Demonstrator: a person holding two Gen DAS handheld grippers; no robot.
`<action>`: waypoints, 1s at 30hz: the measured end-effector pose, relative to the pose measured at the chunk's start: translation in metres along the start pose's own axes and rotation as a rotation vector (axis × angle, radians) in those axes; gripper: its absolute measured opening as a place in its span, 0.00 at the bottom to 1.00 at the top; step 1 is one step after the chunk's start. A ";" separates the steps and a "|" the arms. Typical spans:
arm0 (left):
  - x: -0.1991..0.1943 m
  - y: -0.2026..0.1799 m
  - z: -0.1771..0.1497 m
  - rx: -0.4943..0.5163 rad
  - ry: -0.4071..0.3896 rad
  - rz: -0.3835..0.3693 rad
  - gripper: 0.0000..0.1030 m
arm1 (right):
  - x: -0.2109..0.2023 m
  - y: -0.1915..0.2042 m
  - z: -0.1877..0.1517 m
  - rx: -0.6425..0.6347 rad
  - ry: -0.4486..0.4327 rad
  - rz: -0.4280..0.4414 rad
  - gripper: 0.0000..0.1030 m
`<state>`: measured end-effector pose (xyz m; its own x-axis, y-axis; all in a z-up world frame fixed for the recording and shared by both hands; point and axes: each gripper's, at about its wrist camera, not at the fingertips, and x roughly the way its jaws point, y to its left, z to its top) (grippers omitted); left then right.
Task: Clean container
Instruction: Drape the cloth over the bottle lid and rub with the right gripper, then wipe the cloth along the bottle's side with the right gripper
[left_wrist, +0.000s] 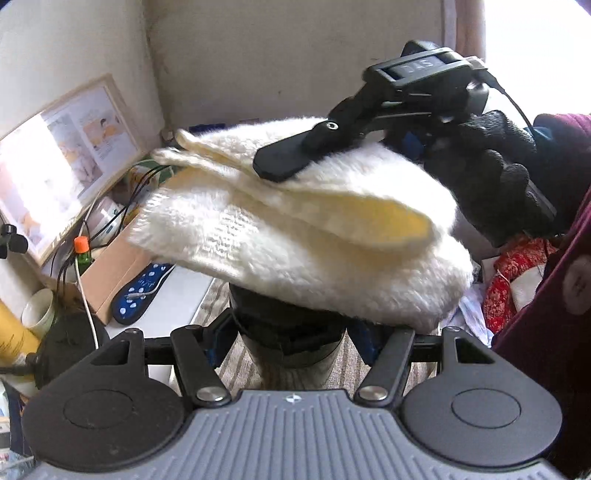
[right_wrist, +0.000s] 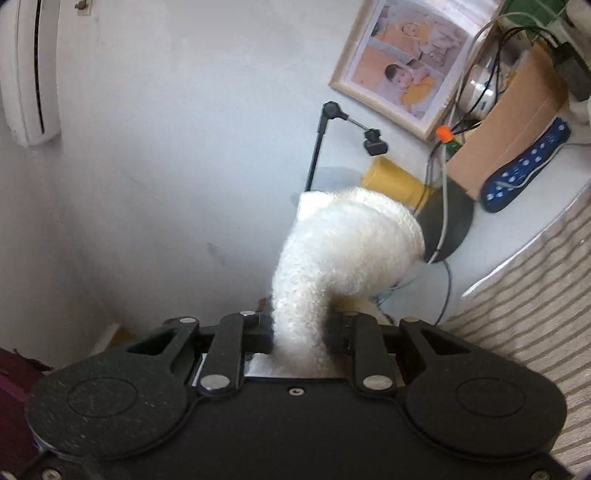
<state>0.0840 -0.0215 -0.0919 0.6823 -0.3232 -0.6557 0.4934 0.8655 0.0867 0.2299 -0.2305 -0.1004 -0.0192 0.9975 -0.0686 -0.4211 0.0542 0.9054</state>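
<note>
A metal container with a dark top (left_wrist: 291, 347) stands upright between my left gripper's fingers, which are shut on its body (left_wrist: 291, 334). A fluffy white cloth (left_wrist: 295, 229) lies over the container's top and hides its opening. My right gripper (left_wrist: 280, 162), held by a black-gloved hand (left_wrist: 491, 173), comes in from the upper right and is shut on the cloth. In the right wrist view the cloth (right_wrist: 332, 258) runs out from between the right gripper's fingers (right_wrist: 301, 339) and bends to the right.
A framed picture (left_wrist: 62, 158) leans on the wall at left. A cardboard box (left_wrist: 114, 266), cables, a green bottle with an orange cap (left_wrist: 82, 251), a blue dotted power strip (left_wrist: 142, 291) and a cup (left_wrist: 38, 314) crowd the left. Red fabric (left_wrist: 517, 280) lies right.
</note>
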 end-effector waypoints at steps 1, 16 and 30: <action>0.000 0.002 -0.002 0.006 -0.007 -0.012 0.62 | -0.003 -0.001 -0.003 0.007 -0.020 -0.009 0.19; 0.010 0.002 0.001 0.053 -0.043 -0.051 0.62 | -0.038 -0.032 -0.023 0.161 -0.160 -0.060 0.20; 0.010 0.002 0.006 -0.006 0.008 0.015 0.62 | 0.001 -0.105 -0.023 0.203 0.037 -0.156 0.20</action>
<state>0.0947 -0.0251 -0.0939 0.6850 -0.3075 -0.6605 0.4801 0.8724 0.0917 0.2535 -0.2360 -0.2048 -0.0030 0.9742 -0.2257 -0.2312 0.2189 0.9480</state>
